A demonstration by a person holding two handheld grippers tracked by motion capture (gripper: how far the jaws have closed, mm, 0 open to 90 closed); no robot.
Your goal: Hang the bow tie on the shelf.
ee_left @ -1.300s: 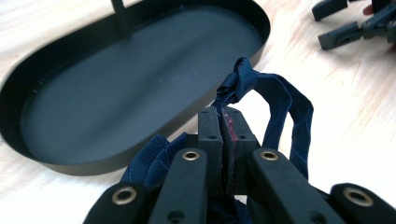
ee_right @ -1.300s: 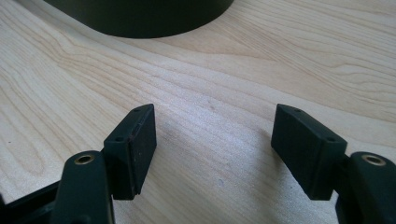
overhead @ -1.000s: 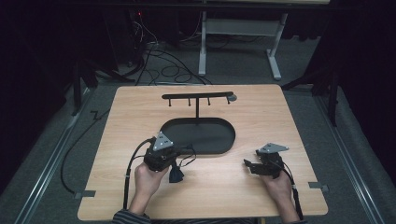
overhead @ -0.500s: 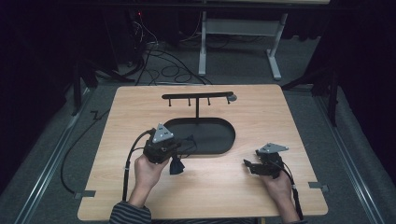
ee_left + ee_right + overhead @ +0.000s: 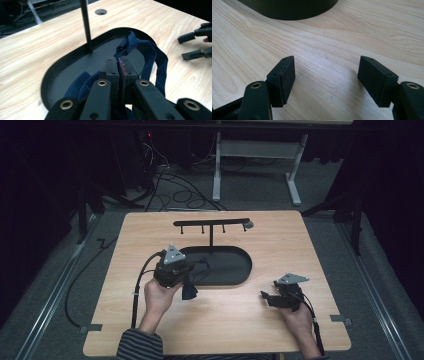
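My left gripper (image 5: 191, 271) hangs just above the left end of a black oval tray (image 5: 237, 270), shut on a dark blue fabric strap (image 5: 150, 53). The strap loops out past the closed pads (image 5: 125, 70), and a dark end of it (image 5: 189, 292) dangles below the gripper over the table. In the left gripper view the tray's rim (image 5: 61, 67) curves under the jaws. My right gripper (image 5: 266, 298) rests low on the table at the right, open with bare wood between its pads (image 5: 284, 75); the left gripper view also catches the right gripper (image 5: 192, 46).
A thin post (image 5: 85, 25) rises from the tray and carries a black crossbar (image 5: 210, 222) with small hooks. The tray's edge (image 5: 287, 7) lies ahead of the right gripper. A round hole (image 5: 101, 11) is cut in the wooden tabletop. Cables lie on the floor beyond the table.
The left hand has lifted and moved a little toward the tray, carrying the strap up so its end now dangles. The right gripper has stayed put.
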